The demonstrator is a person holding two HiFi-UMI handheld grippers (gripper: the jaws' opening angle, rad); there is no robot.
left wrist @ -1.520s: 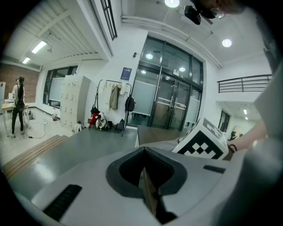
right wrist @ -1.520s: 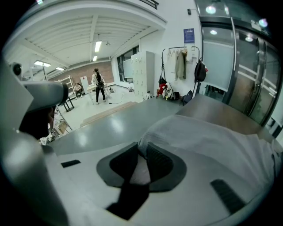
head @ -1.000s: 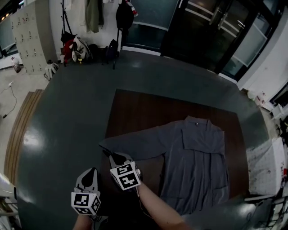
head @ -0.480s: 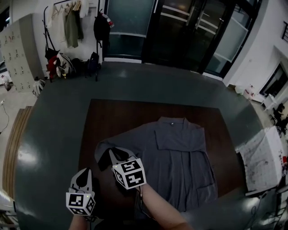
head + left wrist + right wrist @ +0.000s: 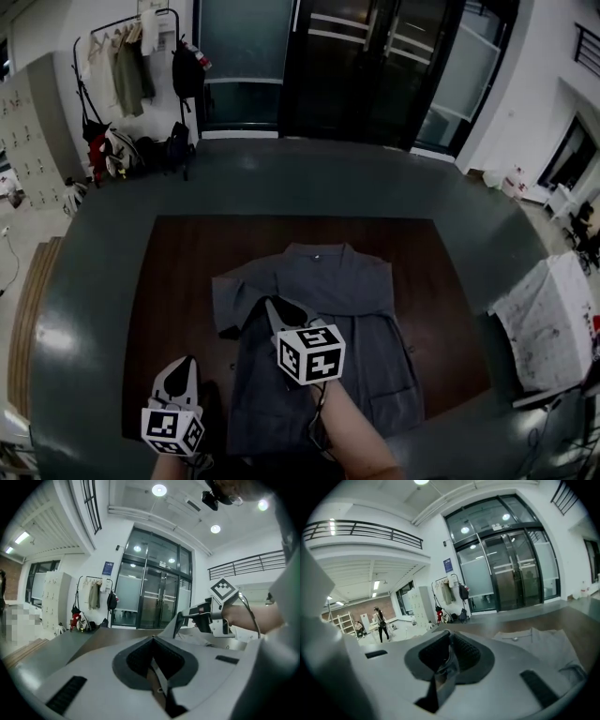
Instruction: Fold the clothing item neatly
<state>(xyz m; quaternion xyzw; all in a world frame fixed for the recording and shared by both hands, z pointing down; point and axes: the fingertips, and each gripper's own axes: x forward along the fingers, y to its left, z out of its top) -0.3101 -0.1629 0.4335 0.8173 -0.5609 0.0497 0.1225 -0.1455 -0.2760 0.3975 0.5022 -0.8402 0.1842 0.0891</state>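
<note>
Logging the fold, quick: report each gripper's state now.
Left gripper: shut, empty.
Right gripper: shut on the grey shirt sleeve.

I stand at a brown table (image 5: pixel 187 267) on a grey floor (image 5: pixel 112 211), facing dark glass doors (image 5: pixel 375 75) in white walls (image 5: pixel 525 84), with a coat rack (image 5: pixel 131 66) and lockers (image 5: pixel 28 127) to my left and round ceiling lights (image 5: pixel 159 489) overhead.

No print can be read. A small blue sign (image 5: pixel 448 565) hangs on the wall just left of the glass doors (image 5: pixel 506 569), its lettering too small to make out. The marker cube (image 5: pixel 172 429) on the left claw (image 5: pixel 184 366) and the marker cube (image 5: pixel 311 352) on the right claw (image 5: pixel 279 307) bear only black-and-white square patterns, no letters.
</note>
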